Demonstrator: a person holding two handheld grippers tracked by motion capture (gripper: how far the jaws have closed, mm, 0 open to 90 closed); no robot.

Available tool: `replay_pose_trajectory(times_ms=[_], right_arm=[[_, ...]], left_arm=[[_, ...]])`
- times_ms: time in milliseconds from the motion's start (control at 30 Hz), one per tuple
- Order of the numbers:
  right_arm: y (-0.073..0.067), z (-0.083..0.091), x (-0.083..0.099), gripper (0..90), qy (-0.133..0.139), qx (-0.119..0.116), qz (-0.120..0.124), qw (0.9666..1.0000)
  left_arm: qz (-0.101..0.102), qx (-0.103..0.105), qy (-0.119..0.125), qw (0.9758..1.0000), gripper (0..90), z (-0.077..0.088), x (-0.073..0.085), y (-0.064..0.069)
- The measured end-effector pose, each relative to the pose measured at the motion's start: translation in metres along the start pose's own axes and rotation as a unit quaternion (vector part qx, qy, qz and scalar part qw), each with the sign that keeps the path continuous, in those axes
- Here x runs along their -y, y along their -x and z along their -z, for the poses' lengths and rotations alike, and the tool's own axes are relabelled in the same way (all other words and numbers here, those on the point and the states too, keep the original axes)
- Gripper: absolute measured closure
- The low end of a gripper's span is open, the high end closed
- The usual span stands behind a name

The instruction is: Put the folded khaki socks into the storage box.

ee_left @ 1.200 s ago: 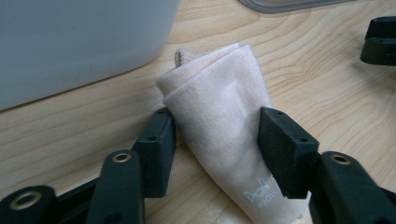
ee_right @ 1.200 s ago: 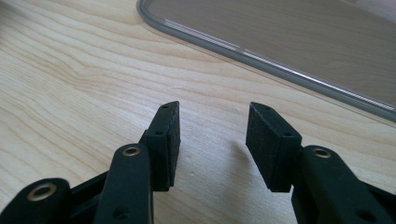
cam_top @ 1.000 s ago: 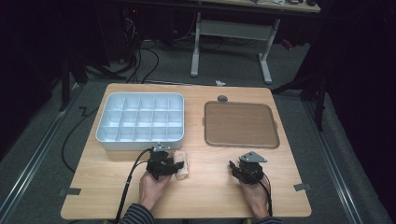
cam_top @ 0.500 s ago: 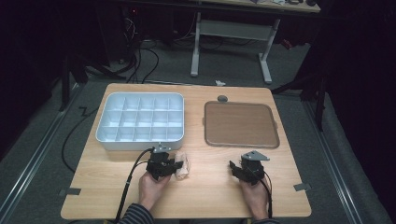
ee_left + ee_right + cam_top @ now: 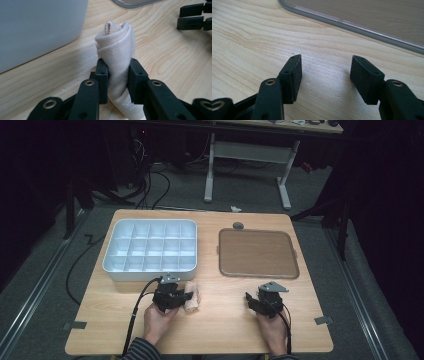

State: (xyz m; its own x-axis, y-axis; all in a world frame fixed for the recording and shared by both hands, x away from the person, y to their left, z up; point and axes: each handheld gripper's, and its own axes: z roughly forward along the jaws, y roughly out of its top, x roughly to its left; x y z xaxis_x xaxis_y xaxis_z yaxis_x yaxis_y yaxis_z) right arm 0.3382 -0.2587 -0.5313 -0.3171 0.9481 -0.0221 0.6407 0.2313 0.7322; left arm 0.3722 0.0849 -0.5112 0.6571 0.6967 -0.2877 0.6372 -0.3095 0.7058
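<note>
Two tools: left tool (image 5: 117, 75) has just closed on the cloth roll (image 5: 115, 47); right tool (image 5: 325, 77) wide, holding nothing.
Roll: on the counter (image 5: 225, 320), just before the bin (image 5: 150, 247).
Axis: along the left jaws, pointing away.
Nearer hand: left.

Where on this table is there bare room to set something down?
Bare wood lies between the left claw and right claw, below the tray, and between the box and the tray. Crowded: the sock sits just under the box.
</note>
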Motion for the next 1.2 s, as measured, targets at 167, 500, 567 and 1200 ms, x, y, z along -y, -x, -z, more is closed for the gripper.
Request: replay_pose_trajectory(times_ms=[167,500,567,1200], right_arm=[[0.000,0.000,0.000,42.9,0.000,-0.001,-0.001,1.0000],[0.000,0.000,0.000,41.3,-0.001,-0.004,0.004,1.0000],[0.000,0.000,0.000,41.2,-0.001,-0.004,0.003,1.0000],[-0.001,0.000,0.000,40.4,-0.002,-0.005,0.005,1.0000]], left_arm=[[-0.001,0.003,0.005,1.0000,73.4,0.007,0.002,-0.003],[0.007,0.019,0.009,0.9998,73.3,0.021,0.006,-0.009],[0.009,0.020,0.009,0.9997,73.3,0.024,0.007,-0.010],[0.019,0.013,0.021,0.9995,73.3,0.051,0.009,-0.022]])
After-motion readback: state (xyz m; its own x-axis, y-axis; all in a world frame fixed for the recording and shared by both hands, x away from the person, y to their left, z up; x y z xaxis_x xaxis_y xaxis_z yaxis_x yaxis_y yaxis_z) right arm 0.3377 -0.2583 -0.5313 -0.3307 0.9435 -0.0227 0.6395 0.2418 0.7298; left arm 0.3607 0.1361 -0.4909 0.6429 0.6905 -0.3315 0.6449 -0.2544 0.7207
